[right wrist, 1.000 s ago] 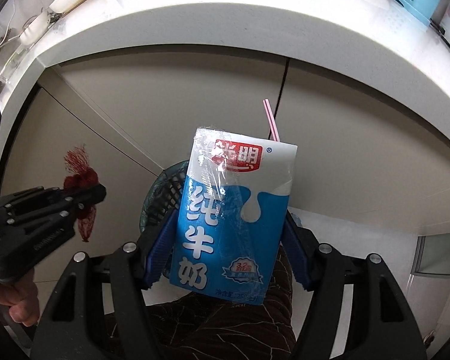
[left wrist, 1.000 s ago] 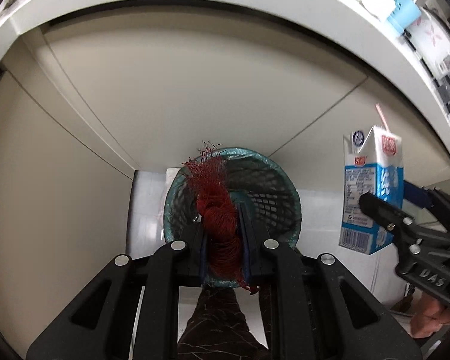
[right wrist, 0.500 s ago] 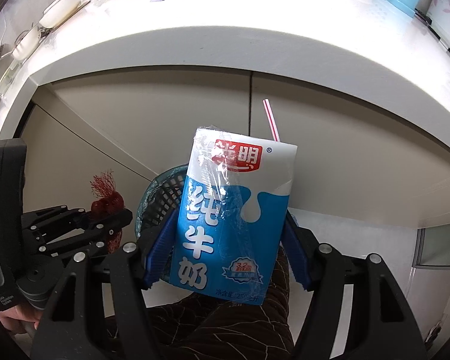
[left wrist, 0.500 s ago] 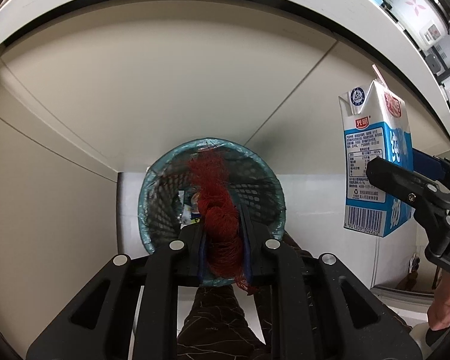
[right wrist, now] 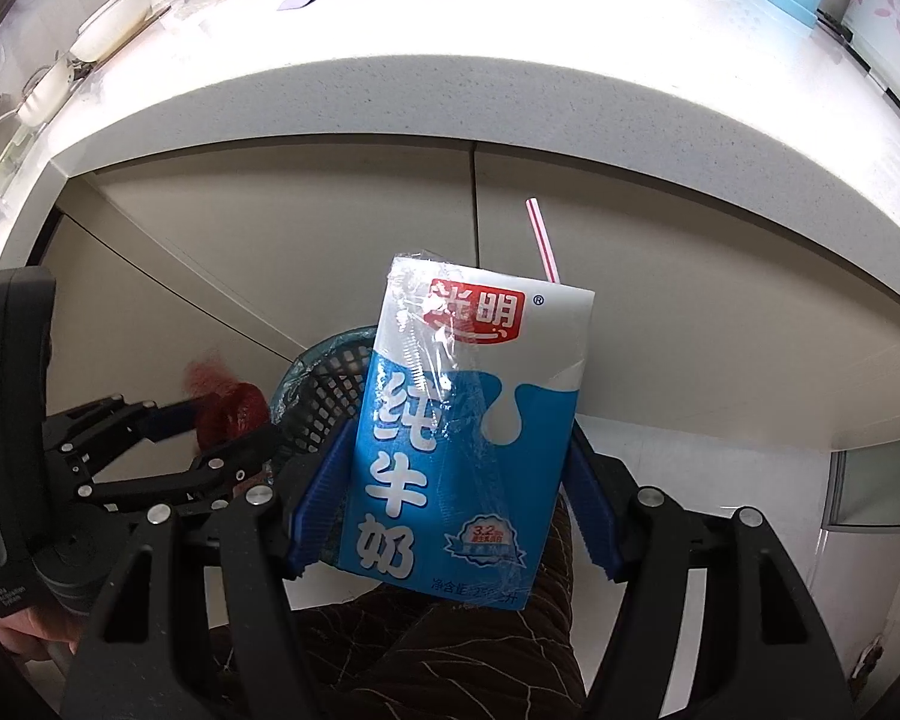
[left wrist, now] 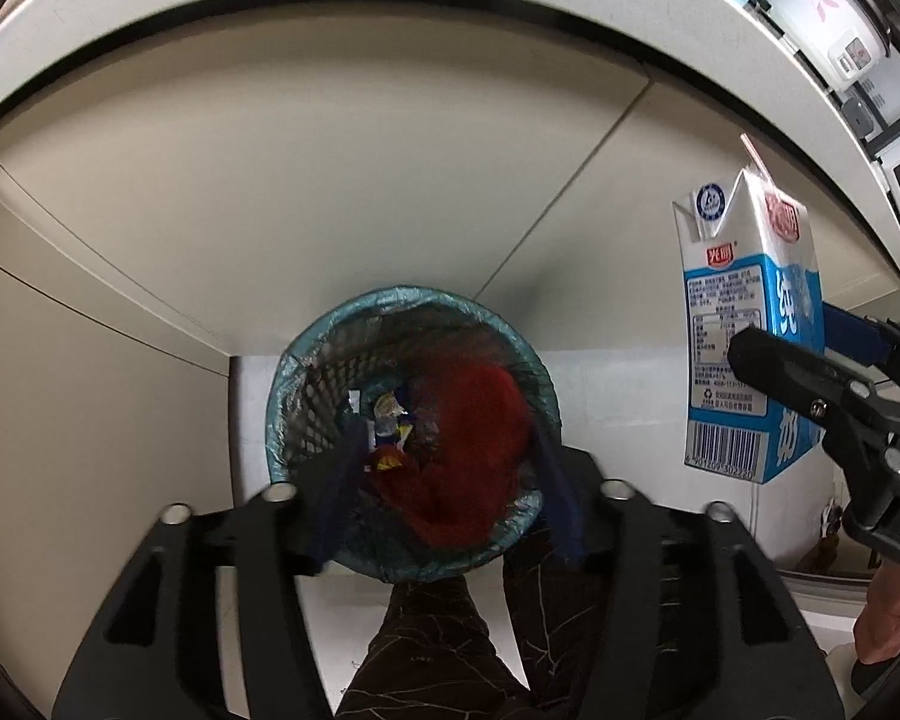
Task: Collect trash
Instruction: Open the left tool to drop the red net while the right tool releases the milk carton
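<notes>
**Operator:** Between the right gripper's (right wrist: 450, 480) blue pads (right wrist: 321, 495), what is held, and what does its print read?

**Inspector:** One blue-and-white rectangular milk carton (right wrist: 468, 420), clamped on both side faces, upright with a slight tilt. Red panel with white characters "光明" and an ® mark; large white characters "纯牛奶" down the blue face; a round seal reading "3.2". A pink-and-white striped straw (right wrist: 543, 240) projects from the top, and a clear plastic sleeve lies on the front. From the left wrist view the carton's (left wrist: 750, 330) side shows a circular blue emblem, a fine-print table, a recycling mark and a barcode.

**Operator:** Status of the left gripper (left wrist: 444, 474)?

**Inspector:** Its jaws have just been opening and now stand apart. The red frayed mesh bundle (left wrist: 468, 456) lies between the fingers, blurred; no pad presses on it. Whether it touches the bin contents cannot be told.

**Operator:** Container beyond the left fingertips?

**Inspector:** A round black mesh waste basket with a teal plastic liner (left wrist: 306, 360), standing on the white floor against beige cabinet doors (left wrist: 330, 180). Inside: crumpled wrappers in blue, yellow and white (left wrist: 390, 420), print unreadable.
</notes>
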